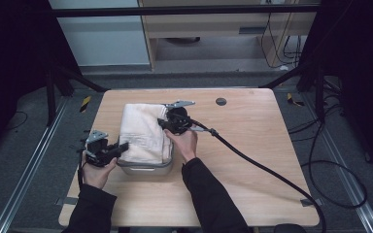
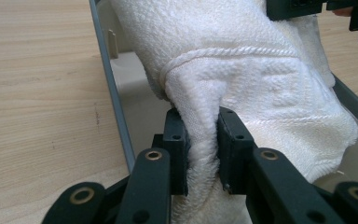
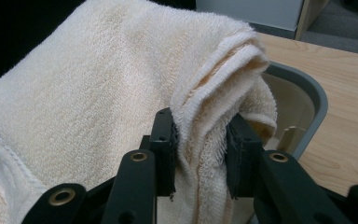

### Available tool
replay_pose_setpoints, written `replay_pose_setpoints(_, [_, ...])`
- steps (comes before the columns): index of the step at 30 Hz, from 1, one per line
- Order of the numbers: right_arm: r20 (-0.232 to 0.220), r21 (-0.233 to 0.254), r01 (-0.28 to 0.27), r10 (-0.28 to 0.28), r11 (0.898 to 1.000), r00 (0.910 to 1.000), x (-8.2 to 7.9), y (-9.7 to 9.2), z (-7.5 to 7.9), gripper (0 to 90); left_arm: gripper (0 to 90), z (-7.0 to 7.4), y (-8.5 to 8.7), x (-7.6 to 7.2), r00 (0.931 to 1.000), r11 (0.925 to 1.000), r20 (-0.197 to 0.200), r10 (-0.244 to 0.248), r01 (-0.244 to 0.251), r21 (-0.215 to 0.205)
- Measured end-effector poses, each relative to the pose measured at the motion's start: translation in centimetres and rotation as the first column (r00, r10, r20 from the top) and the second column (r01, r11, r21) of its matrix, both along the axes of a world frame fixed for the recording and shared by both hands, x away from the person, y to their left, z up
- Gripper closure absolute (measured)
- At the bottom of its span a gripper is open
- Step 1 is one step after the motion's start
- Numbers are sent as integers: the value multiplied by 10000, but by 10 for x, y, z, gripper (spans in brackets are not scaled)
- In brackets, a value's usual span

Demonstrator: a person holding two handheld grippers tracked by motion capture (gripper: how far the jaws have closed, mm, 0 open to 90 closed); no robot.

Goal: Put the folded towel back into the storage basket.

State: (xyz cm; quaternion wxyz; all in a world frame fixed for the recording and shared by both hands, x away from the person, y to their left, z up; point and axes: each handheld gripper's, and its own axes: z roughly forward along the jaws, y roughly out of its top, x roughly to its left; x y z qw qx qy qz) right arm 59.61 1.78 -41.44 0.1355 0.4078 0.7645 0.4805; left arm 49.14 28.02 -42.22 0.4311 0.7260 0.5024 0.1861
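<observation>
Folded cream towel (image 1: pixel 142 132) — draped over grey tub (image 1: pixel 148 168)

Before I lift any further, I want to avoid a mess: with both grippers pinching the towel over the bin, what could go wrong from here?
1. The towel is bulky and folded, and the left gripper and right gripper each pinch only a small fold, so layers might slip free.
2. The towel still drapes into the grey bin; lifting could drag or tip it.
3. The bin sits near the left edge of the table, so a tug that way might push it off.
</observation>
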Motion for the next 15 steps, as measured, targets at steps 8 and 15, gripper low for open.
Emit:
replay_pose_setpoints(8, [-43, -251, -13, 11, 9997, 10000, 1, -1, -9, 675, 750, -8, -3, 5, 9998, 9997, -199, -6, 11, 229])
replay_pose_setpoints(15, [-48, -411, 4, -6, 9992, 10000, 0, -1, -15, 671, 747, -13, -5, 8, 9994, 9991, -358, -5, 20, 424])
